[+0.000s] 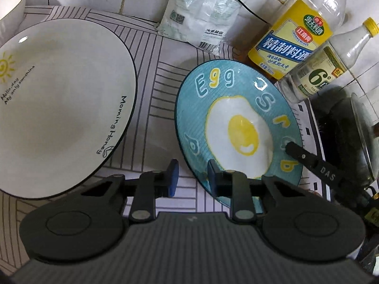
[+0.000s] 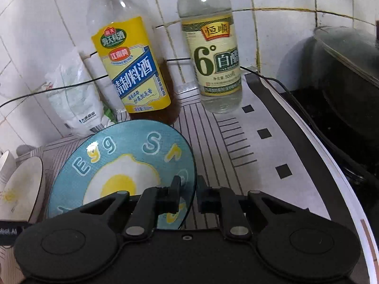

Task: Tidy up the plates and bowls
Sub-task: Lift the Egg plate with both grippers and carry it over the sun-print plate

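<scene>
A blue plate with a fried-egg picture [image 1: 236, 127] is tilted above the striped mat. My right gripper [image 2: 188, 195] is shut on its right rim; the plate also shows in the right wrist view [image 2: 123, 165], and that gripper's finger shows in the left wrist view [image 1: 308, 158]. My left gripper [image 1: 192, 177] is open, its jaws on either side of the plate's near-left rim, not closed on it. A large white plate [image 1: 59, 104] with black lettering lies to the left. A white bowl [image 1: 11, 2] stands at the far left back.
Two bottles, one with a yellow label [image 2: 132, 71] and one of vinegar [image 2: 213, 54], stand against the tiled wall with a white bag [image 2: 73, 97]. A black stove with a lidded wok [image 2: 343, 71] is at the right. A black cable runs along the wall.
</scene>
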`<state>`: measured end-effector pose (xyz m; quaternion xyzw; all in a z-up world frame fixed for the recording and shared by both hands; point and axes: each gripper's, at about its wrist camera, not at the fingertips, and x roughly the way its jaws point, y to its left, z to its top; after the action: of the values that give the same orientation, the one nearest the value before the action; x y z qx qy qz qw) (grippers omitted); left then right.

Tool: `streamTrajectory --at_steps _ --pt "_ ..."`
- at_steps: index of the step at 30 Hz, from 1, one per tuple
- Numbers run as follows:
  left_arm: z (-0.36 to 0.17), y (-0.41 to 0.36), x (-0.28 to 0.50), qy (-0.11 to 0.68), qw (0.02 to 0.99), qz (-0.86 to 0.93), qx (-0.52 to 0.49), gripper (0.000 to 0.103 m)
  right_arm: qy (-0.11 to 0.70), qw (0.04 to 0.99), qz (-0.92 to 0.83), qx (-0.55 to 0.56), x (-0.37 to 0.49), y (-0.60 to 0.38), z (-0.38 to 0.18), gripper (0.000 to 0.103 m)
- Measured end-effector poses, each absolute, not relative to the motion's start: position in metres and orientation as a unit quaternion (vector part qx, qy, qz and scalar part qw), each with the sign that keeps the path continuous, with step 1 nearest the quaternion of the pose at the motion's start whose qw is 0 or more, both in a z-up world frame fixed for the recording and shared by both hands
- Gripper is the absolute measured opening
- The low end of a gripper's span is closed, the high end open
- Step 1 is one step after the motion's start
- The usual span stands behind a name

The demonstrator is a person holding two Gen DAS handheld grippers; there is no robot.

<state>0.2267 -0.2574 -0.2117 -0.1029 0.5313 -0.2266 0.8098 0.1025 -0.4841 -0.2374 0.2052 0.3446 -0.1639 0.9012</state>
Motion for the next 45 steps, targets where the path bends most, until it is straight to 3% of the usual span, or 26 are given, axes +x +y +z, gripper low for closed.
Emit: streamTrajectory --at_steps 6,8,12,18,45 --pt "-0.214 -0.267 0.229 0.518 0.817 -0.232 -0.103 0.025 0.351 0.901 -0.138 0.215 0.103 -0.495 -0.24 0.018" --pt "-0.212 -0.272 0.229 0.516 0.82 -0.23 -0.088 0.025 0.355 0.898 -0.121 0.23 0.105 -0.499 -0.244 0.024" --pt "-0.21 -0.275 0.226 0.508 0.826 -0.234 -0.074 0.025 0.352 0.899 -0.111 0.234 0.108 -0.497 -0.249 0.027" --pt "-0.202 -0.273 0.227 0.495 0.832 -0.242 -0.058 0.025 0.331 0.908 -0.098 0.237 0.1 -0.499 -0.241 0.017" --pt "-0.148 -0.187 0.185 0.468 0.847 -0.25 -0.044 0.026 0.299 0.933 -0.06 0.189 0.07 -0.428 -0.18 0.018"
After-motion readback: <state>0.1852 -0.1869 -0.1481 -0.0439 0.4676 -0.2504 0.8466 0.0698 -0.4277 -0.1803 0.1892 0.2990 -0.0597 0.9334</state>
